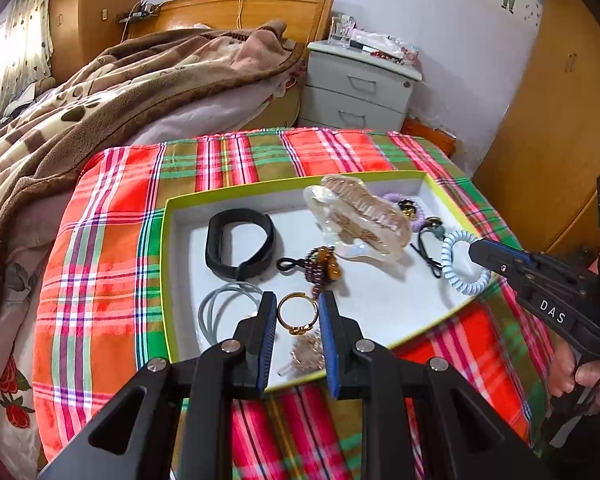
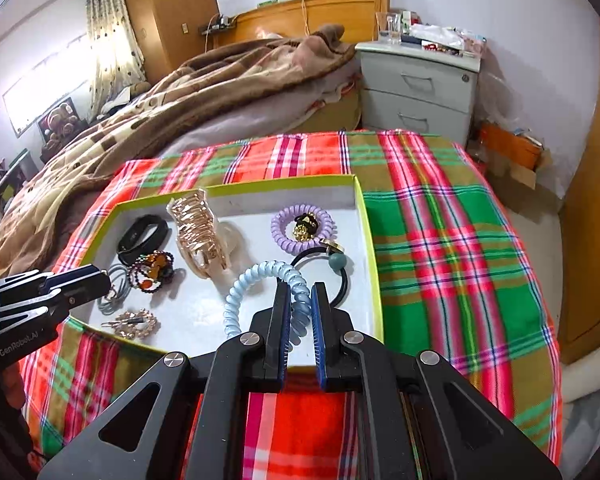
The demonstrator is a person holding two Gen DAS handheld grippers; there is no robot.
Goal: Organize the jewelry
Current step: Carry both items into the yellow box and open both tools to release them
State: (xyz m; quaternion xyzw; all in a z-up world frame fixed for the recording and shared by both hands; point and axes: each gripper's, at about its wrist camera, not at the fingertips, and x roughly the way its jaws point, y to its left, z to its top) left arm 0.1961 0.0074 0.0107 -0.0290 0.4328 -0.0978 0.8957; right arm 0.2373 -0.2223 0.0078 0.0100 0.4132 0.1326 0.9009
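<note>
A shallow white tray with a green rim (image 1: pixel 168 280) (image 2: pixel 370 256) lies on a plaid cloth and holds jewelry. My left gripper (image 1: pixel 298 304) is shut on a gold ring (image 1: pixel 298 314) over the tray's near edge. My right gripper (image 2: pixel 300 296) (image 1: pixel 476 250) is shut on a light blue coil hair tie (image 2: pixel 240 300) (image 1: pixel 460 264) at the tray's right side. Also in the tray: a black band (image 1: pixel 240 242), a clear claw clip (image 1: pixel 360 220), a beaded brown piece (image 1: pixel 324 264), grey hair ties (image 1: pixel 224 304), a purple coil tie (image 2: pixel 304 228), a black elastic (image 2: pixel 340 280), a sparkly brooch (image 2: pixel 134 324).
The plaid cloth (image 2: pixel 440 240) covers a small table. A bed with a brown blanket (image 1: pixel 120 92) lies to the left and behind. A grey nightstand (image 1: pixel 360 88) stands behind. Wooden wardrobes (image 1: pixel 560 120) are on the right.
</note>
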